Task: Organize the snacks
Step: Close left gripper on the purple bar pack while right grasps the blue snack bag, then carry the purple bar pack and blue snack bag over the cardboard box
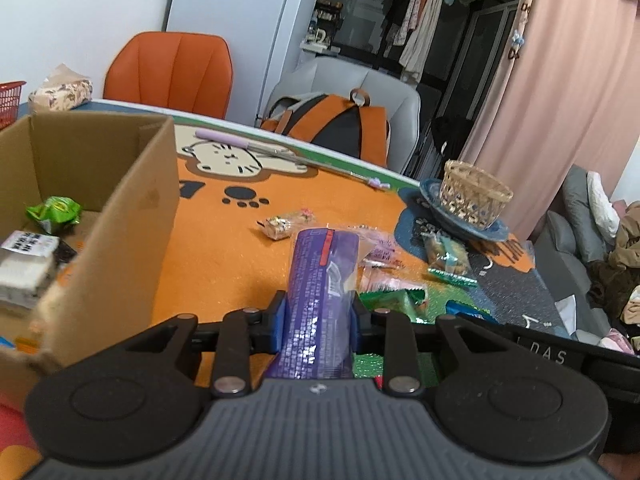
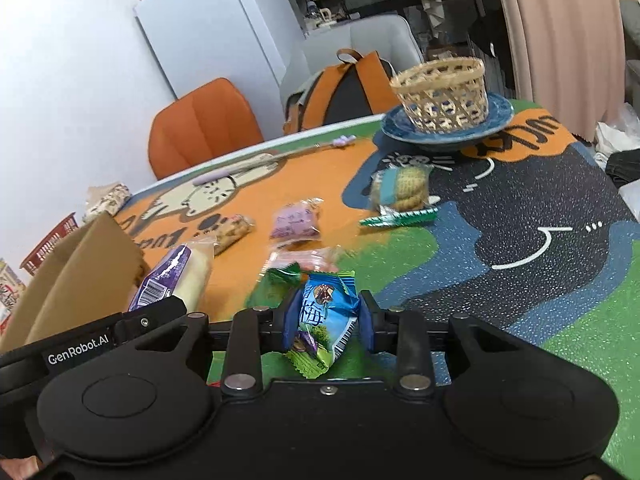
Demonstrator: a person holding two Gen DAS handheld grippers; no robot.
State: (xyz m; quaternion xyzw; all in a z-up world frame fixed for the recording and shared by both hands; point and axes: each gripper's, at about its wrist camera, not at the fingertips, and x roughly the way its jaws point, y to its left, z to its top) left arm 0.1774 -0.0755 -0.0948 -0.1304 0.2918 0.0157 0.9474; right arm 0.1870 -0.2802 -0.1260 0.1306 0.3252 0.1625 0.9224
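My left gripper point(image 1: 318, 312) is shut on a long purple snack packet point(image 1: 320, 280) and holds it above the table, just right of an open cardboard box point(image 1: 132, 200). The box holds a green packet point(image 1: 56, 210) and a white packet point(image 1: 28, 264). My right gripper point(image 2: 328, 316) is shut on a small blue and green snack packet point(image 2: 324, 316), low over the table. The purple packet point(image 2: 172, 276) also shows at the left of the right wrist view, next to the box point(image 2: 80, 272). Loose snacks lie on the mat: a biscuit pack point(image 2: 402, 186), a purple packet point(image 2: 296, 220), a nut bar point(image 2: 232, 232).
A woven basket point(image 2: 444, 94) stands on a blue plate point(image 2: 500, 114) at the table's far right. A long purple-handled tool point(image 1: 256, 148) lies at the back. An orange chair point(image 1: 172, 72) and a grey chair with a backpack point(image 1: 332, 120) stand behind the table. A red basket point(image 1: 10, 100) is far left.
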